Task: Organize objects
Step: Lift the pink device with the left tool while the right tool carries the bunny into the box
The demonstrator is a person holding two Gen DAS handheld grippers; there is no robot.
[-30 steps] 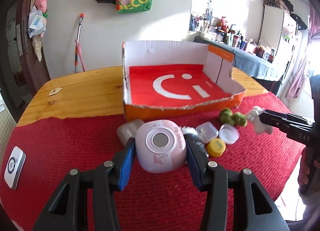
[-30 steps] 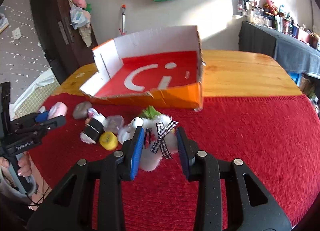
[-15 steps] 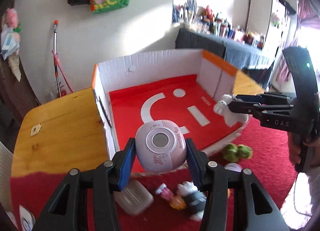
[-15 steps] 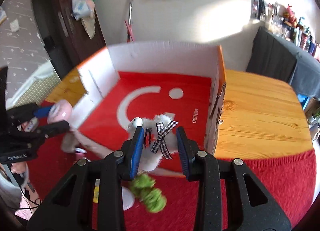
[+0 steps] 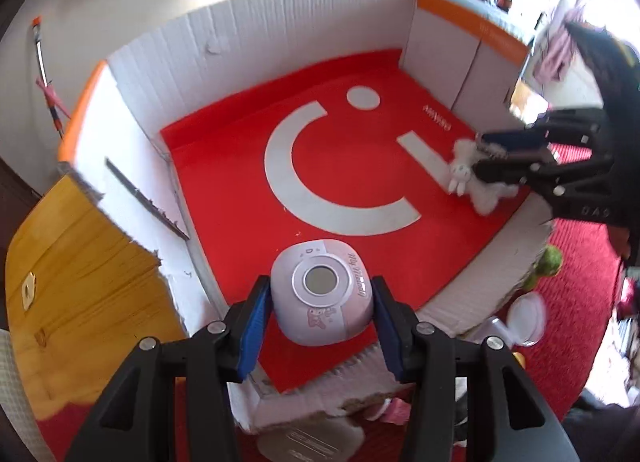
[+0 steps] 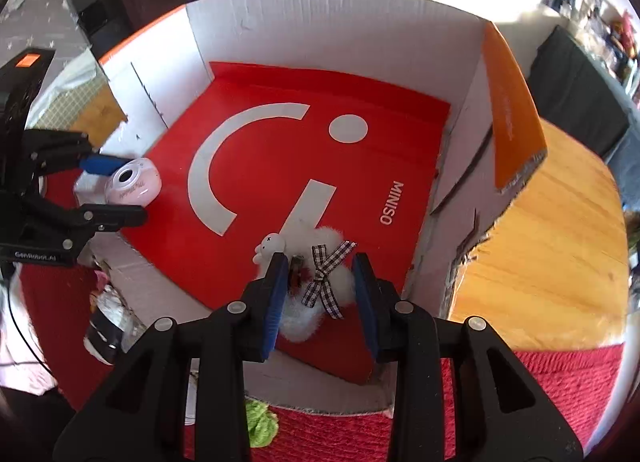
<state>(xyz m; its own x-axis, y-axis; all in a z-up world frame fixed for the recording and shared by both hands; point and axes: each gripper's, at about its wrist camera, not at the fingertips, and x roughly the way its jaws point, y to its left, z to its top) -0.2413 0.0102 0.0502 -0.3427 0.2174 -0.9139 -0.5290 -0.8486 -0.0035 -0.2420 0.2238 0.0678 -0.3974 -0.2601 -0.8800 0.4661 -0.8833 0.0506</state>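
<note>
Left wrist view: left gripper clamped on pink round gadget, hanging over near-left corner of cardboard box; cursive lettering on gadget blurred, unreadable. Step in hand, by the look of it: delivery into box. Next: lower to red floor, part jaws.

Right wrist view: right gripper clamped on white plush toy with checked bow, over near-right of box floor. "MINISO" printed on floor; "GenRobot.AI" on opposite gripper. Same release needed; more items wait on red cloth.
</note>
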